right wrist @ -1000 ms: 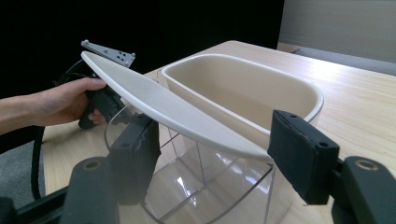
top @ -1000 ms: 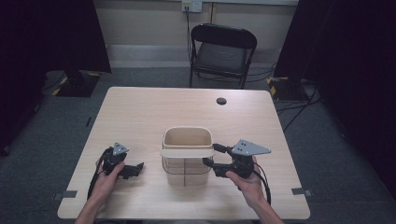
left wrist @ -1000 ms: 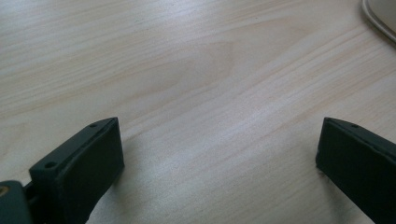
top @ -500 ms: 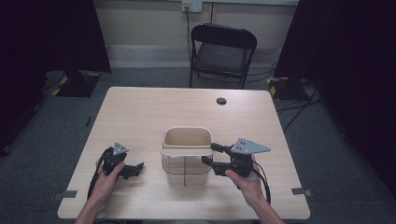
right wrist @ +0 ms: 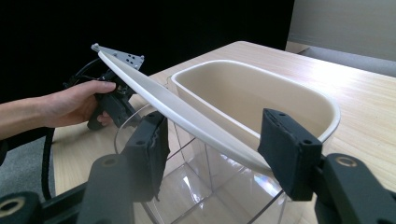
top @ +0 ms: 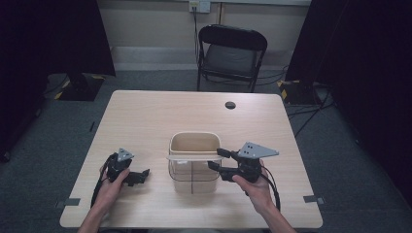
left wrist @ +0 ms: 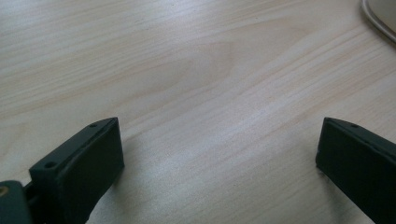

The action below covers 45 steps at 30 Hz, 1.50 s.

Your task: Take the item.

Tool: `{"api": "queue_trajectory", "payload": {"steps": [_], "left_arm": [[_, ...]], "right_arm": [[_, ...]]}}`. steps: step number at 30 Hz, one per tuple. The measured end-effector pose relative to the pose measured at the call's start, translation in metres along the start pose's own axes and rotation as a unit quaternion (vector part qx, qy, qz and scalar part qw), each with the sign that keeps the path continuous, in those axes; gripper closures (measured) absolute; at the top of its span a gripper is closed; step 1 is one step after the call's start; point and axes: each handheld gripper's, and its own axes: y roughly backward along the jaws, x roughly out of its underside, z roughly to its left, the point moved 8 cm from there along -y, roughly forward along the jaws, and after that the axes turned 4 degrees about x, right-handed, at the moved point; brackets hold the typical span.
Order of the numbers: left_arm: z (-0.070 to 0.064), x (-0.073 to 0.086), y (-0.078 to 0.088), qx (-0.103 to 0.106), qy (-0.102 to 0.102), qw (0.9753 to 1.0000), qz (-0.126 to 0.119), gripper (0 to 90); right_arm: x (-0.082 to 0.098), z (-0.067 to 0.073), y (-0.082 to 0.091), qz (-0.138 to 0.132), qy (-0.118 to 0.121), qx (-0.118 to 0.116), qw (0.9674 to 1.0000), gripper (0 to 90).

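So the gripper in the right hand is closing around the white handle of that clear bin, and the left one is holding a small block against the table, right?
Not quite. The left gripper holds nothing: the left gripper view shows its jaws wide apart over bare table. The rest stands: the right gripper has just been closing, with the bin's white handle between its jaws.

High view: above the person's edge of the counter (top: 145,116), facing forward and down, far off.
Left gripper view: low and close over bare counter wood, looking along its own jaws.
Right gripper view: close, level with the bin (right wrist: 261,100).
Shared: bin (high and right views).
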Motion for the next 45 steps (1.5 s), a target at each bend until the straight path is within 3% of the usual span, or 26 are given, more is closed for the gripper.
{"api": "queue_trajectory", "payload": {"steps": [45], "left_arm": [[0.0000, 0.0000, 0.0000, 0.000, 0.000, 1.0000, 0.000, 0.2]], "right_arm": [[-0.0086, -0.0060, -0.0072, 0.004, 0.004, -0.010, 0.9999, 49.3]]}}
